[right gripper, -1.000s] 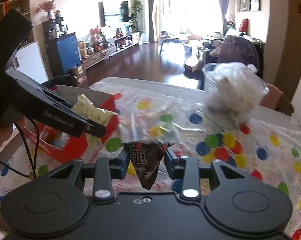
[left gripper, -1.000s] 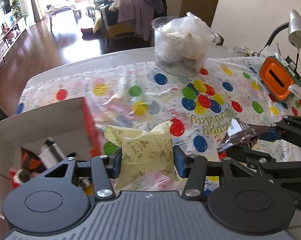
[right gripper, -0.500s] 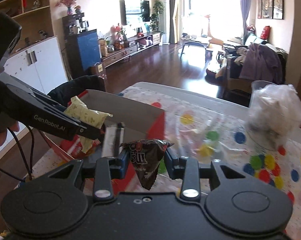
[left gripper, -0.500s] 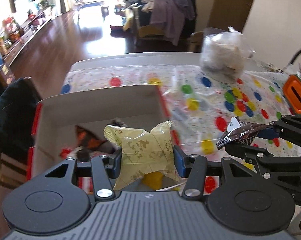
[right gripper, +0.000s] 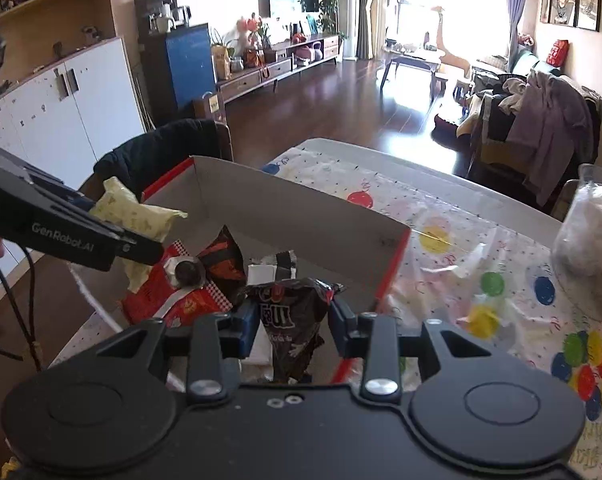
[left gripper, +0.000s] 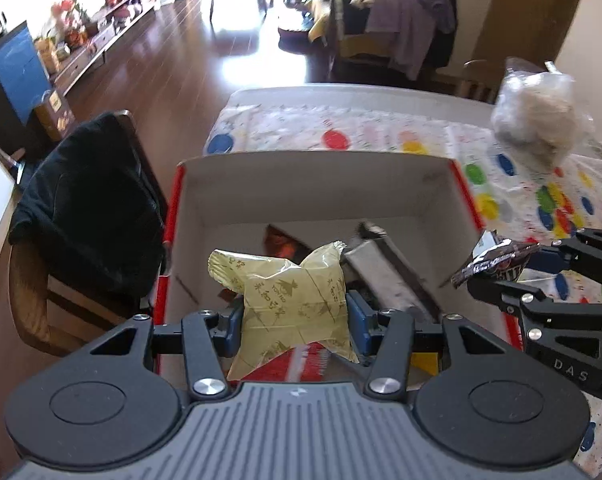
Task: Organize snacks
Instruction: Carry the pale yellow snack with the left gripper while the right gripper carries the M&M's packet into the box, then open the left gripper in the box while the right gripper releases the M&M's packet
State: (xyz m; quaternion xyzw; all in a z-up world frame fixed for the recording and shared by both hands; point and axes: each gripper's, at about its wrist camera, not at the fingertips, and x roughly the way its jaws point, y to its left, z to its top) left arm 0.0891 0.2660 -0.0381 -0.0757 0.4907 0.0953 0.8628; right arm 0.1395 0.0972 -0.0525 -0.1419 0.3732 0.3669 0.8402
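My left gripper [left gripper: 293, 322] is shut on a pale yellow-green snack packet [left gripper: 291, 300] and holds it above the open red-and-white cardboard box [left gripper: 313, 184]. My right gripper [right gripper: 293, 326] is shut on a dark brown chocolate-candy packet [right gripper: 291, 316] and holds it over the box's near right side [right gripper: 301, 204]. The box holds several snack packets, among them a red one [right gripper: 161, 300] and a dark orange one [right gripper: 221, 260]. In the left wrist view the right gripper [left gripper: 501, 270] shows at the right with its brown packet [left gripper: 489, 260]. In the right wrist view the yellow packet [right gripper: 137, 216] shows at the left.
The box stands on a table with a polka-dot birthday cloth [right gripper: 481, 260]. A clear tub of white wrapped items [left gripper: 541, 124] stands at the far right. A chair with a black coat [left gripper: 89, 208] stands left of the table.
Both grippers have moved left from over the cloth to over the box, each still holding its packet. The box now fills the middle of both views.
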